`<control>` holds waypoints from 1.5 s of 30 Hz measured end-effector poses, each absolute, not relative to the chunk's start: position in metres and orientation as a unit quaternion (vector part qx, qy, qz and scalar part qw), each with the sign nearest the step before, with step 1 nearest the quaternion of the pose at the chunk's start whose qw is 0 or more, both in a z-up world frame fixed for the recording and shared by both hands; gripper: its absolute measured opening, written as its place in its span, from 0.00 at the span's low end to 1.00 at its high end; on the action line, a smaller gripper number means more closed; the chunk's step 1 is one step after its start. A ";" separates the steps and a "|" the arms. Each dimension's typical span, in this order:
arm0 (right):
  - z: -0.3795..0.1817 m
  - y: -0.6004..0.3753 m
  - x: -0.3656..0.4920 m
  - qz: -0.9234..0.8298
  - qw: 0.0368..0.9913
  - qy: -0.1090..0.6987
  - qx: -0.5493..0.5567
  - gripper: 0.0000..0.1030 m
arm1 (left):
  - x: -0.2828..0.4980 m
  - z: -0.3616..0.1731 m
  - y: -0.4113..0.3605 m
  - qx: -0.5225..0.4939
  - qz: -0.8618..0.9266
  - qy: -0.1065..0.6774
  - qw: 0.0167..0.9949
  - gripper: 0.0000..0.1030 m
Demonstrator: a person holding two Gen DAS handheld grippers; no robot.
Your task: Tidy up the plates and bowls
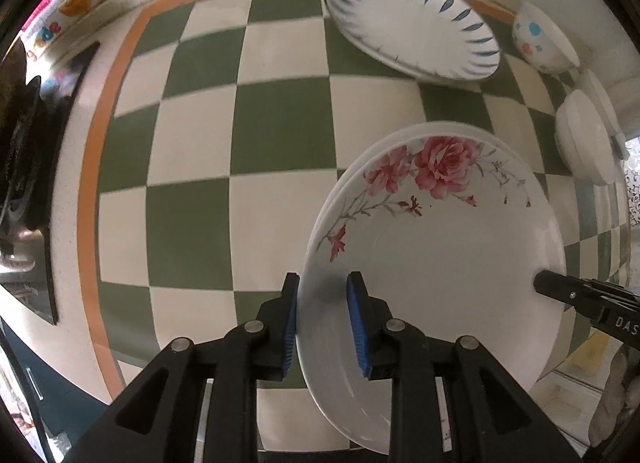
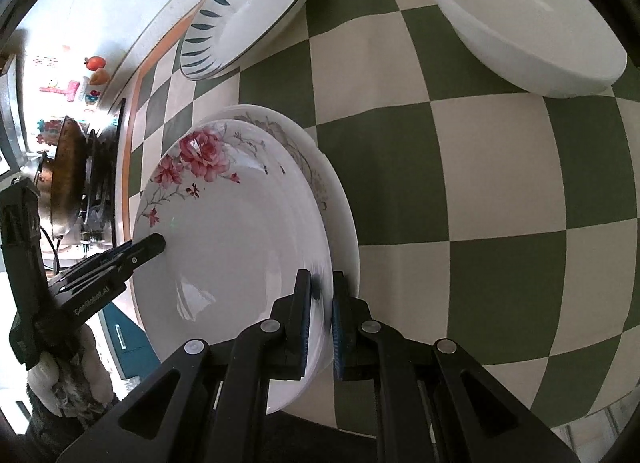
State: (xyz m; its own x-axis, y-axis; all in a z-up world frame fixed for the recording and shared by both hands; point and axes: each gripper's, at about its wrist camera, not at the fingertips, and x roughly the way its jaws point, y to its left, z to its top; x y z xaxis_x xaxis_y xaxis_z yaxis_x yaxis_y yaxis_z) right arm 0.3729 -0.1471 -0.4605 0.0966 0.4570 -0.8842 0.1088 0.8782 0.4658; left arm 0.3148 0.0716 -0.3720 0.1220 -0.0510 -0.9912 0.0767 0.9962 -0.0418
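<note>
Rose plate (image 1: 432, 263), glossy white ceramic, sits on a second plate (image 2: 320, 183) whose print is mostly covered. Left gripper (image 1: 322, 317) straddles its 9 o'clock rim, blue ribbed pads apart, contact unclear. Right gripper (image 2: 321, 317) clamps the 3 o'clock rim. Checkered cloth (image 1: 240, 135) beneath; leaf-rimmed plate (image 1: 412, 23) at 12 o'clock.

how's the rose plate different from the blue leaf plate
The rose plate carries pink flowers on one side; the blue leaf plate has teal dashes all round its rim. The rose plate is gripped by the left tool and right tool over another plate; the leaf plate lies untouched. Both are white, round.
</note>
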 end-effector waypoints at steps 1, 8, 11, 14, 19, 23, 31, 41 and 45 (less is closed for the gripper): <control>-0.460 -0.147 0.374 0.122 0.708 0.662 0.215 0.11 | 0.315 -0.375 0.073 0.007 -0.041 0.666 0.745 0.21; -0.453 -0.144 0.383 0.115 0.718 0.659 0.192 0.11 | 0.315 -0.381 0.066 0.025 -0.033 0.666 0.745 0.21; -0.452 -0.144 0.386 0.115 0.713 0.664 0.194 0.14 | 0.312 -0.382 0.064 0.023 -0.031 0.669 0.742 0.21; -0.452 -0.145 0.388 0.114 0.704 0.672 0.201 0.16 | 0.312 -0.382 0.068 0.014 -0.033 0.675 0.737 0.21; -0.451 -0.152 0.386 0.111 0.683 0.688 0.220 0.20 | 0.323 -0.381 0.074 -0.002 -0.037 0.682 0.731 0.21; -0.443 -0.159 0.385 0.110 0.680 0.692 0.218 0.20 | 0.324 -0.370 0.083 -0.009 -0.033 0.679 0.734 0.21; -0.391 -0.176 0.412 0.123 0.708 0.646 0.257 0.22 | 0.370 -0.316 0.103 -0.084 -0.051 0.655 0.749 0.28; -0.380 -0.176 0.540 0.079 0.749 0.610 0.248 0.35 | 0.505 -0.333 0.093 -0.097 -0.057 0.646 0.755 0.32; -0.403 -0.179 0.580 0.054 0.742 0.624 0.239 0.35 | 0.533 -0.357 0.092 -0.083 -0.062 0.666 0.738 0.32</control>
State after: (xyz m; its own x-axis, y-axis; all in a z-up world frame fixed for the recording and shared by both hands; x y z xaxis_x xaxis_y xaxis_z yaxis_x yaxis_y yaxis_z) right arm 0.5800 -0.1790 -0.4034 0.2147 0.3781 -0.9005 0.2193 0.8798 0.4217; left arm 0.5331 0.0916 -0.3573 0.1043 -0.2015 -0.9739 -0.0195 0.9787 -0.2046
